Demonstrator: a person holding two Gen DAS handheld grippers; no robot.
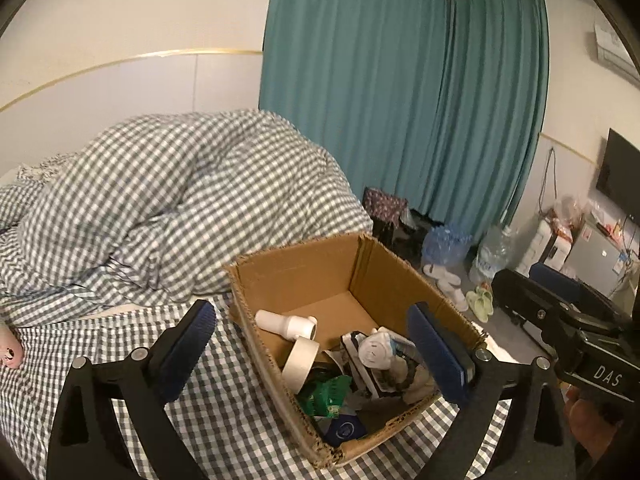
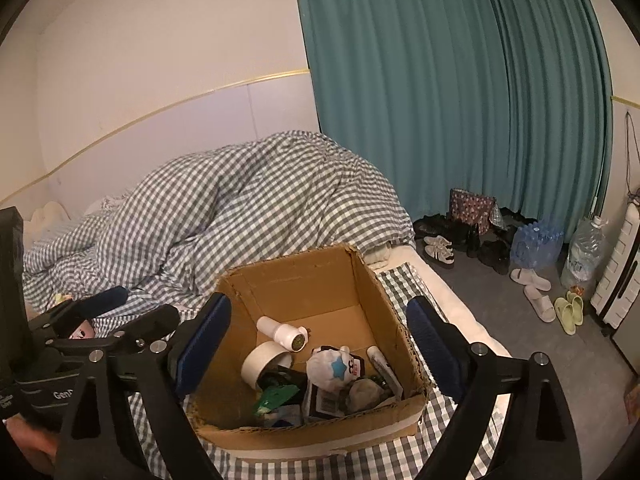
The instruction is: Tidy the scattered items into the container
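The open brown cardboard box (image 2: 320,280) sits on the grey-and-white checked bedsheet (image 1: 224,408), low in the centre of both views. Inside lie a white plastic bottle (image 2: 280,332), a cream roll of tape (image 2: 262,362), a white soft toy with a blue star (image 2: 334,368) and a green packet (image 1: 326,394). The left gripper (image 1: 316,354) and right gripper (image 2: 320,344) both hang over the box, blue pads spread wide, nothing between them.

Open cardboard box (image 2: 320,280) on checked bedsheet, upright; inside: white bottle (image 2: 280,330) lying flat, tape roll (image 2: 264,362), green packet (image 2: 276,396), mixed clutter.
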